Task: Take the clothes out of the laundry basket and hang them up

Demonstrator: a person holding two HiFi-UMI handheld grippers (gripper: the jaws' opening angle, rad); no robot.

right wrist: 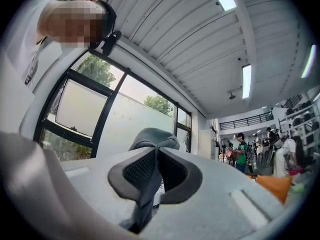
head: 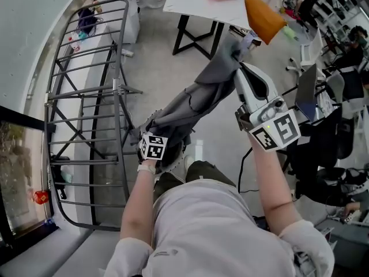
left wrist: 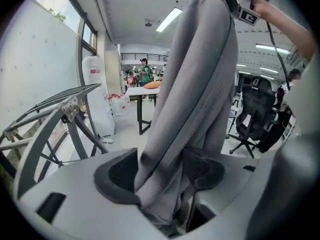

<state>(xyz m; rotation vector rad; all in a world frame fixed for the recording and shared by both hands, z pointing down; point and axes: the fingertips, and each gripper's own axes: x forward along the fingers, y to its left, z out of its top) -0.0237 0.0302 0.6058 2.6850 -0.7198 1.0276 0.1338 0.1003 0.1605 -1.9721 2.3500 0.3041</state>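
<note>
My right claw (right wrist: 156, 166) is pinched tight on a fold of the grey garment (head: 202, 91) and holds it high. The cloth hangs from there in a bunched rope down to my left claw (left wrist: 165, 171). That claw is spread wide, with the cloth running loosely between its pads and nothing gripped. The rack (head: 86, 97) stands close on my left. I judge the step in hand is getting a second hold so I can spread the piece. To do it well, I should find an edge or hem rather than the bunched middle and close the left claw on it. Then I draw the claws apart until the cloth opens flat, and lay it over a bar.
</note>
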